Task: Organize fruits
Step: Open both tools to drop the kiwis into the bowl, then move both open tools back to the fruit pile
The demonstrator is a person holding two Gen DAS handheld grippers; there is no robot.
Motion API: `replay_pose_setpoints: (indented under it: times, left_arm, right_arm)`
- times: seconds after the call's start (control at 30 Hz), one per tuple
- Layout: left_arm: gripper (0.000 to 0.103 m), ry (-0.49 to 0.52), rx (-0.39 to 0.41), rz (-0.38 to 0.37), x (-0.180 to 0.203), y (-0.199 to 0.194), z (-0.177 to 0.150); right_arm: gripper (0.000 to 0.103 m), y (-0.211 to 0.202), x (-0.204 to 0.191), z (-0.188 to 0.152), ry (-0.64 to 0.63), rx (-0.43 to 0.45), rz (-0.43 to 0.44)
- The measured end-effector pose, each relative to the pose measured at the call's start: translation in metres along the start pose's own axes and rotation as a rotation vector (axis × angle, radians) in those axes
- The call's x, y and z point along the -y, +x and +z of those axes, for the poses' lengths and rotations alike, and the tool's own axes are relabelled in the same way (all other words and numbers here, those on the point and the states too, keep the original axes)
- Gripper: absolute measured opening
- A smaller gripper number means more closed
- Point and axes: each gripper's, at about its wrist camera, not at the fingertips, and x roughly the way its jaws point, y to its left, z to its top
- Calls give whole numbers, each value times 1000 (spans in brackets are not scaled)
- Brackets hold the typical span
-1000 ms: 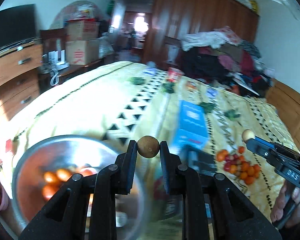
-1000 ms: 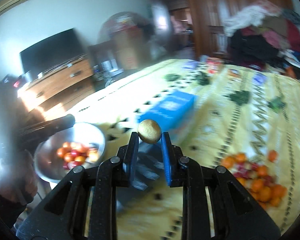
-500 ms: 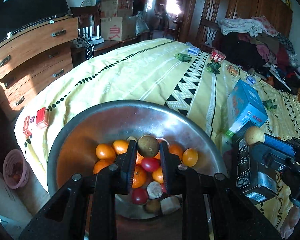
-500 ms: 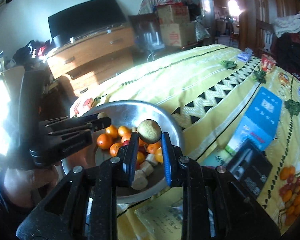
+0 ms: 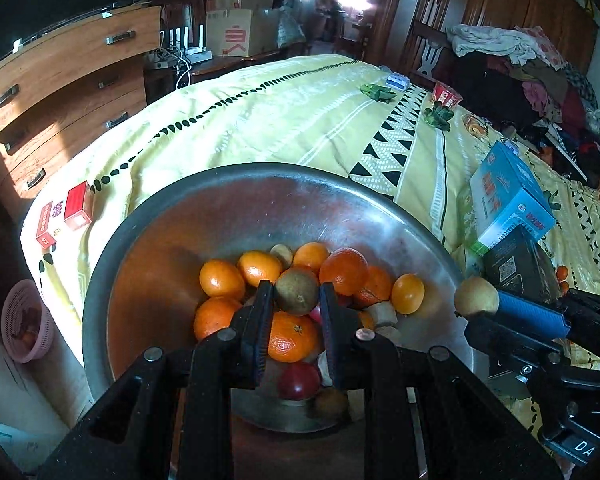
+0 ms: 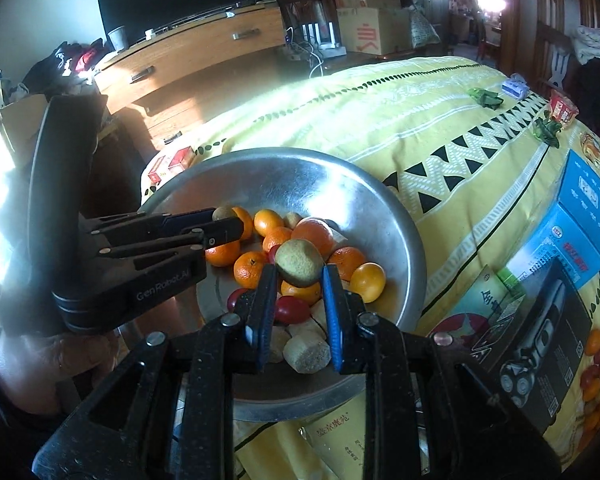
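A steel bowl (image 5: pixel 228 200) (image 6: pixel 300 176) at the bed's near corner holds several oranges (image 5: pixel 222 278), red tomatoes (image 5: pixel 298 380) and pale chunks. My left gripper (image 5: pixel 296 292) is shut on a small brown-green round fruit (image 5: pixel 297 290), held over the fruit pile in the bowl. My right gripper (image 6: pixel 299 270) is shut on a similar brown-green fruit (image 6: pixel 300 262), also over the bowl. The right gripper shows in the left wrist view (image 5: pixel 476 304) above the bowl's right rim. The left gripper shows in the right wrist view (image 6: pixel 224 222).
A blue box (image 5: pixel 508 196) (image 6: pixel 572 224) and a black shaver box (image 6: pixel 540 340) lie right of the bowl. More small fruits (image 6: pixel 596 364) lie on the yellow bedspread at far right. Red packets (image 5: pixel 76 204) lie left of the bowl. A wooden dresser (image 5: pixel 52 76) stands beyond.
Both grippers swung left from the loose fruit pile to the bowl and lowered over it, each still holding its fruit.
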Motion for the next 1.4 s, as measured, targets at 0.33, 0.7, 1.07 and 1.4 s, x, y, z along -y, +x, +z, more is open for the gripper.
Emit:
replay_pose_setpoints:
  times: [0.33, 0.7, 1.07, 1.4]
  left_arm:
    - [23, -5, -12, -1, -5, 6, -1]
    - [23, -13, -21, 10, -8, 10, -1]
    - [55, -14, -30, 37, -6, 10, -1]
    - [56, 10, 11, 25, 3, -8, 3]
  right_arm:
    - [23, 12, -4, 1, 8, -23, -1]
    - [24, 22, -1, 1, 25, -47, -3]
    - [43, 18, -1, 0, 32, -39, -7]
    - [78, -28, -6, -3, 4, 85, -36]
